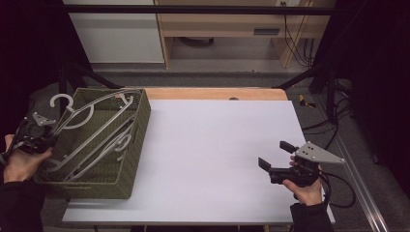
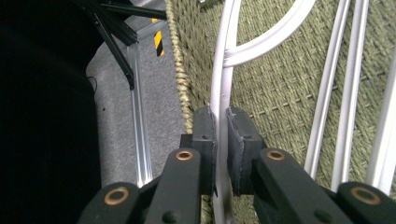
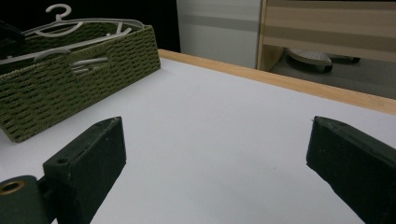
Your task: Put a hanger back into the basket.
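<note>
white plastic hanger (image 2: 221, 88) caught at the basket's left edge

left gripper (image 2: 220, 122) pinches the hanger's thin, smooth, rounded bar between its pads; the bar forks into a curved brace just above them. it lies among other pale hangers (image 1: 104, 140) in the woven olive-green basket (image 1: 138, 145) on the white table (image 1: 217, 145). right gripper (image 1: 275, 157) hovers over bare table, jaws wide, nothing between.

One basket (image 1: 126, 159), several white hangers (image 1: 92, 126)
</note>
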`<state>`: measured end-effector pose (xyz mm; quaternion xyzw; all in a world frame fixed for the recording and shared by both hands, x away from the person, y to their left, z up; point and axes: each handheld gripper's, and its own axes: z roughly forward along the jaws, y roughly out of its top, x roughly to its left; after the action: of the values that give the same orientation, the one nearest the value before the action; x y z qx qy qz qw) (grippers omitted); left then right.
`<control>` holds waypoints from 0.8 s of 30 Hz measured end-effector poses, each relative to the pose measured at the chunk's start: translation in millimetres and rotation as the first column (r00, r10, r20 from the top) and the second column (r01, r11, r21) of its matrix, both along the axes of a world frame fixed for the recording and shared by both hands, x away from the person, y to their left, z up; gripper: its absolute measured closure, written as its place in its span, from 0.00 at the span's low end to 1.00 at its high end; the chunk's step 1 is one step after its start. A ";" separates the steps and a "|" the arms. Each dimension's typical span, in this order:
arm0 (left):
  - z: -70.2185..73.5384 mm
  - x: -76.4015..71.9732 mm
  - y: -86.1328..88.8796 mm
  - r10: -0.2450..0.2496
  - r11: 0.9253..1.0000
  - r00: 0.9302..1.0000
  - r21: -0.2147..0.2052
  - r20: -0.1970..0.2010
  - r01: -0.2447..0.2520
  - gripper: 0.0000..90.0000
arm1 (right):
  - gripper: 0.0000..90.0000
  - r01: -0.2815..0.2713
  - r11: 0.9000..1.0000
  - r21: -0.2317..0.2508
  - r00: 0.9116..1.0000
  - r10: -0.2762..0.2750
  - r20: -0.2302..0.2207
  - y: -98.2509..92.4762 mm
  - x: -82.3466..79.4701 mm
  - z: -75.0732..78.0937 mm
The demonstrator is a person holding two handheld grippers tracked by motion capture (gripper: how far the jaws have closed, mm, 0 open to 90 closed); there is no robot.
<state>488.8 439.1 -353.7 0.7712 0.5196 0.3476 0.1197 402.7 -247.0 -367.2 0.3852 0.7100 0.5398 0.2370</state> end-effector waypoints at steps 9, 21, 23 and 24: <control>-17.5 6.2 -3.8 0.039 0.998 0.997 0.043 -0.060 -0.036 0.92 | 0.06 0.000 1.000 0.000 1.000 0.000 0.001 -0.5 0.1 -0.2; -26.7 1.3 -18.8 -0.007 0.999 0.999 0.041 -0.048 0.009 0.91 | 0.06 0.000 1.000 0.003 1.000 0.000 0.002 0.6 -0.1 0.0; -24.0 -2.2 -20.9 -0.028 0.999 0.999 -0.016 -0.017 0.027 0.91 | 0.06 -0.002 1.000 0.001 1.000 0.002 0.001 0.0 -0.3 0.2; -20.9 -4.5 -20.8 -0.033 0.999 0.999 -0.034 -0.002 0.033 0.91 | 0.06 -0.002 1.000 0.003 1.000 0.002 0.002 0.0 -0.2 0.1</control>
<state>484.3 418.3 -374.6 0.7781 0.5128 0.3356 0.1378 402.5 -247.0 -367.1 0.3844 0.7094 0.5414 0.2364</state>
